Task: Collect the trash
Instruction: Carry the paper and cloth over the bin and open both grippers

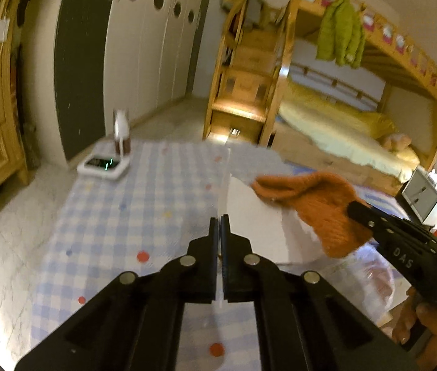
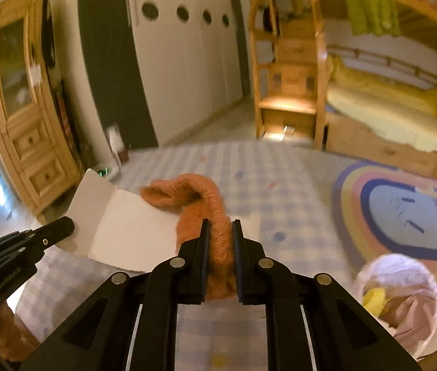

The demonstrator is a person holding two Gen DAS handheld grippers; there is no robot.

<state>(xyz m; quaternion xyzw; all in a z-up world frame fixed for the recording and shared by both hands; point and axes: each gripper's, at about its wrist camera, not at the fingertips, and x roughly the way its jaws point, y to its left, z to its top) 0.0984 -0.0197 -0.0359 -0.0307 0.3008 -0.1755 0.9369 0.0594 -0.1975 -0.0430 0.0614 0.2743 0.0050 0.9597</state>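
Up above a checked tablecloth (image 2: 280, 185), two black grippers each carry a piece of trash. Left gripper (image 1: 220, 221): jaws fully closed, pinching the edge of a white paper sheet (image 2: 132, 232), which hangs clear of the cloth. Right gripper (image 2: 221, 227): jaws clamped around an orange knitted cloth (image 2: 193, 191), which arches forward and droops onto the paper. Both items seem to be lifted so they can be carried off together. A bin (image 2: 404, 300) lined with a pale bag stands on the floor, low to the right beside a rainbow rug (image 2: 388, 204), probably their destination. Some trash already lies inside.
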